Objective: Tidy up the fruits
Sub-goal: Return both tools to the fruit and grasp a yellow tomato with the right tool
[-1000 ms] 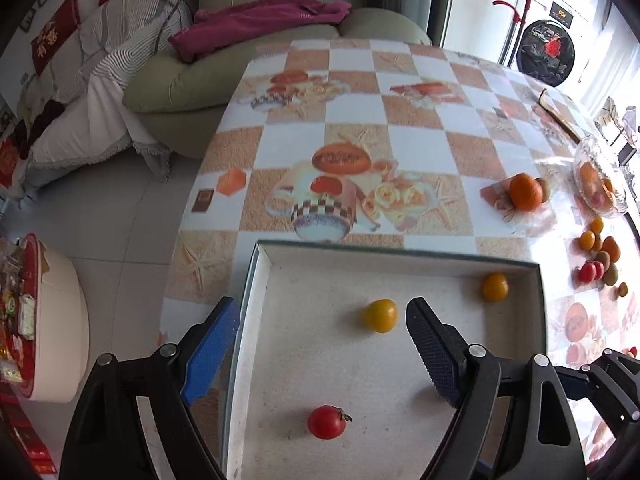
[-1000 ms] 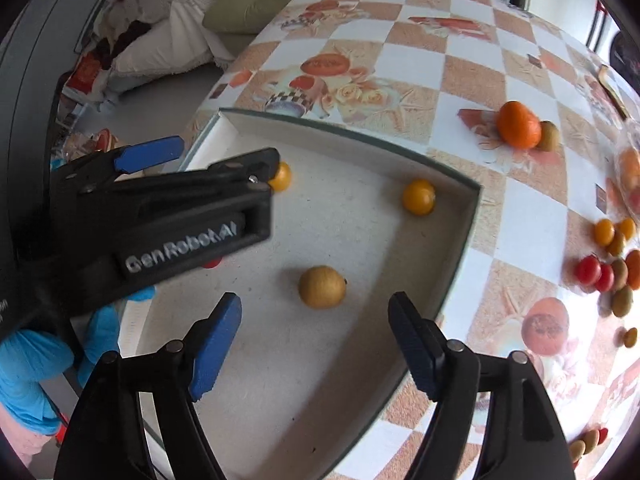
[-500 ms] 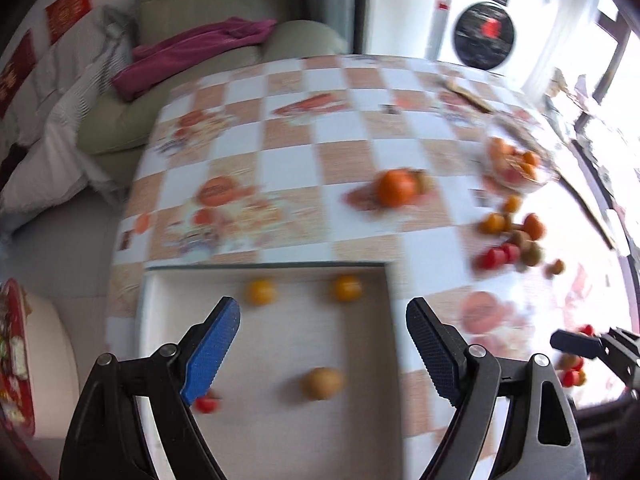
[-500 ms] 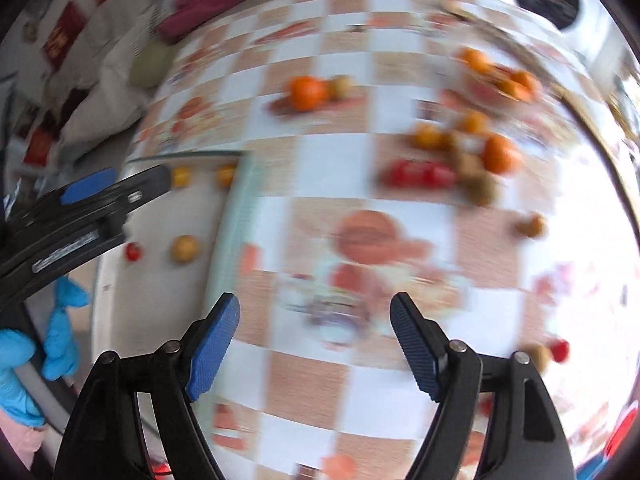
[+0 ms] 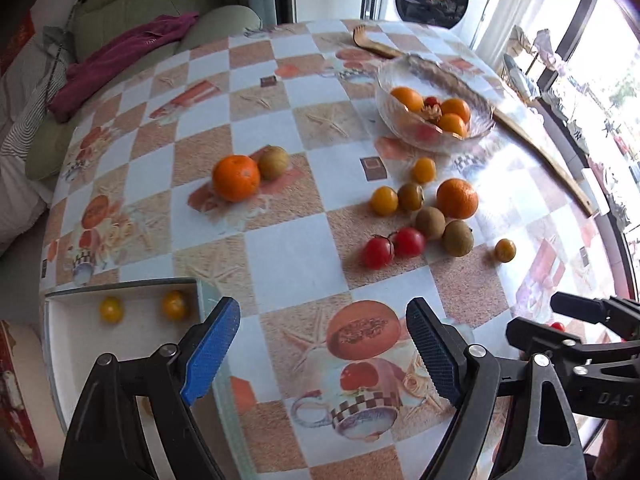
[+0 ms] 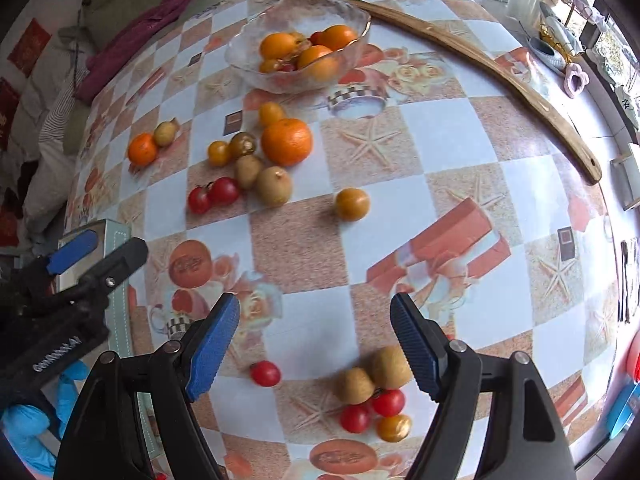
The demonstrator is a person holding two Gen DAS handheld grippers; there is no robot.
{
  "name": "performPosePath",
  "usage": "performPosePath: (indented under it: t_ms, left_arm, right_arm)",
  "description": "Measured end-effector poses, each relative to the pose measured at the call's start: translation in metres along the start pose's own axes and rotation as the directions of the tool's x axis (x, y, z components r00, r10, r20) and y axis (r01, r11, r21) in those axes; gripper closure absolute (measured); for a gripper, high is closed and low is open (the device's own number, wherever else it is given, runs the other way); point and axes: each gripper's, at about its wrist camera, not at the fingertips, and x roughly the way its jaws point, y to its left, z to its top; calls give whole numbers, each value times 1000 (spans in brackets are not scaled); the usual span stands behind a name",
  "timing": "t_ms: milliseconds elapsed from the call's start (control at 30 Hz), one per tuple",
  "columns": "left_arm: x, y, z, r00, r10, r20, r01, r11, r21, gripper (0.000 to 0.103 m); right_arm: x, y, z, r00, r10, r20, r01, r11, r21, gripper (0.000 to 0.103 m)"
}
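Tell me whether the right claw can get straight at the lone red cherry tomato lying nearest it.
Probably yes. The right claw is open and holds nothing, and the lone red cherry tomato lies on bare tablecloth just below its span, toward its left finger, with nothing between them.

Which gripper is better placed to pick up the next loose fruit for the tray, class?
Probably the right. The right gripper is open, with a red tomato and brown fruits just below it. The left gripper is open over bare tablecloth beside the tray, farther from loose fruit.
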Motion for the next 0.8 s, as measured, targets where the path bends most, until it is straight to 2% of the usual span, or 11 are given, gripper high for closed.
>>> performPosePath:
  t_ms: [133, 233, 567, 667, 800]
  left_arm:
    - [21, -10, 2, 999, 34, -15, -33, 999, 15, 17]
    - [32, -15, 3, 999, 32, -13, -31, 999, 22, 17]
    - [49, -20, 11, 999, 52, 5, -52, 998, 30, 17]
    - [51, -22, 14, 999, 50, 14, -50, 998, 33, 17]
    - [52, -25, 18, 998, 51, 37, -53, 998, 41, 17]
  right_arm:
    - [6, -10, 7, 1000, -4, -5, 4, 1000, -10, 22]
    - [10, -15, 11, 1000, -6, 5, 6, 1000, -19, 23]
    - [26, -14, 23, 998, -42, 45, 46, 995, -88, 24]
    - [31, -7, 29, 996, -60, 60, 67, 990, -121, 29]
    - [34, 1, 36, 993, -85, 83, 97, 984, -150, 43]
